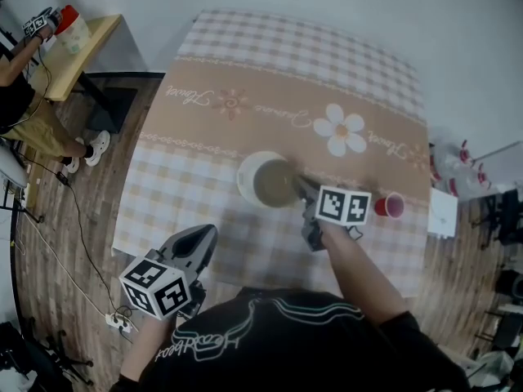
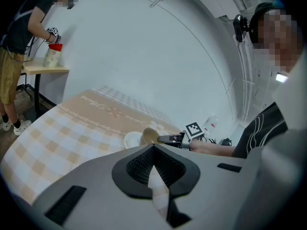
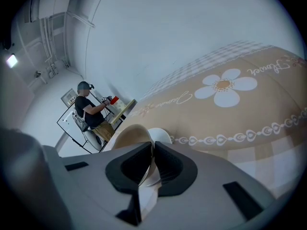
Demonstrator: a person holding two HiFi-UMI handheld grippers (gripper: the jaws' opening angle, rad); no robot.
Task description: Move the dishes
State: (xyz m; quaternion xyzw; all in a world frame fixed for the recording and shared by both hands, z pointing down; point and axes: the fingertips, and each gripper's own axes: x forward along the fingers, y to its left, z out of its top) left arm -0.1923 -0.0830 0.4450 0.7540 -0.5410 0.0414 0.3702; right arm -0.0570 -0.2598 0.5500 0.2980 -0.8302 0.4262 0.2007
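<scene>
And here we are over the worktop (image 1: 245, 72), checked cloth with a beige band and a big white daisy. Dead centre, the action: the right gripper (image 1: 304, 188) comes in from 4 o'clock, and its fingers are pinched on the near rim of the tan bowl (image 1: 274, 184). The right gripper view confirms it, the thin edge of the bowl caught between the two dark pads with only a narrow slit left. The bowl is tipped, its hollow showing from above, and it overlaps the 3 o'clock side of the white plate (image 1: 245, 178). Whether its base touches the plate, I can't tell.

Over at 3 o'clock from the bowl, beyond the right gripper's marker cube, a small red cup (image 1: 390, 207) stands on the cloth, apart from the dishes.

The left gripper (image 1: 208, 233) hangs at 7 o'clock from the plate, well apart from it, near the worktop's front edge. Its own view shows the fingertips together, nothing between them, pointed toward the bowl and plate.

Up at 10 o'clock, off the cloth, another person (image 1: 20, 80) stands at a small wooden side worktop (image 1: 86, 51) that carries a pale container with a red top (image 1: 72, 29).
</scene>
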